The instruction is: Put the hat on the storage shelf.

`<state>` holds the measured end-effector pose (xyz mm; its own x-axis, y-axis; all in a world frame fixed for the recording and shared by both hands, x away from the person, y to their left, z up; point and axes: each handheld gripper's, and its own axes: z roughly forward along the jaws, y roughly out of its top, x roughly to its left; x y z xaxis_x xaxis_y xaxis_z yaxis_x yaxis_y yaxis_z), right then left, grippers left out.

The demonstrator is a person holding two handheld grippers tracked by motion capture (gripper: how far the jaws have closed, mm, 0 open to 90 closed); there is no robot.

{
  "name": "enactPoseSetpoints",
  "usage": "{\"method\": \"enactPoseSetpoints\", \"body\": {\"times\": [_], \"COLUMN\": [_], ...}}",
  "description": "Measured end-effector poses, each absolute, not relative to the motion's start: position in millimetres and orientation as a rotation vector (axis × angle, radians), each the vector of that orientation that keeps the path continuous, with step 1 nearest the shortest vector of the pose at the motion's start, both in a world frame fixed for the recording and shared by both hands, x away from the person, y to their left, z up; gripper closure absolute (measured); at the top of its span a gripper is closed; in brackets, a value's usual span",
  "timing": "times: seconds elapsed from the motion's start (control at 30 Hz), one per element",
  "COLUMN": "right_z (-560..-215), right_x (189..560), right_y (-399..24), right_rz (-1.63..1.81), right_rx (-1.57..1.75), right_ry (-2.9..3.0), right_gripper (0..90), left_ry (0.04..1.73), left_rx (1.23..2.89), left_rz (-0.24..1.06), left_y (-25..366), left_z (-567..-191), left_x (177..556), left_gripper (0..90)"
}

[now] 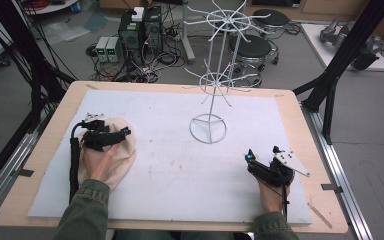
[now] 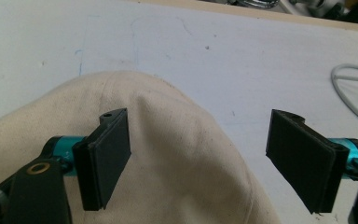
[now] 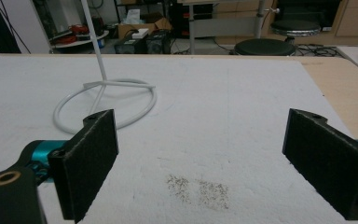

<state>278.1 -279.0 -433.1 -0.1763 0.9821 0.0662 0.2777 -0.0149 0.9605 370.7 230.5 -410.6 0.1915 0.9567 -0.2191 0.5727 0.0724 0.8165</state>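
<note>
- High view is showing the left gripper hovering over a cream cloth cap lying at the mat's left side.
- Left gripper view is showing its jaws spread wide, one above the cap's crown, the other past its edge.
- Lowering straight and pinching a fold of fabric, not the white mat, is looking wise.
- Right gripper is resting wide open and empty, near the wire stand.

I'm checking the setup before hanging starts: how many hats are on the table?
1. A beige hat lies on the white mat at the table's left side, under the open left gripper. None hang on the white wire rack. Nothing looks hidden.
</note>
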Motion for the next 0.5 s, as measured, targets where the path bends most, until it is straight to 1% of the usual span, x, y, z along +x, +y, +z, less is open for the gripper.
{"method": "enactPoseSetpoints", "body": {"times": [0.23,0.5], "right_z": [-433.1,-433.1], "right_x": [278.0,278.1], "right_y": [-278.0,-278.0], "right_rz": [1.236,1.235], "right_rx": [1.36,1.354], "right_ry": [1.539,1.541], "right_gripper": [9.4,9.3], "left_ry": [1.544,1.61], "left_rx": [1.624,1.602], "left_rz": [0.52,0.469], "left_y": [228.2,229.1], "left_z": [-412.7,-418.4], "left_x": [375.2,382.1], "left_gripper": [22.6,23.1]}}
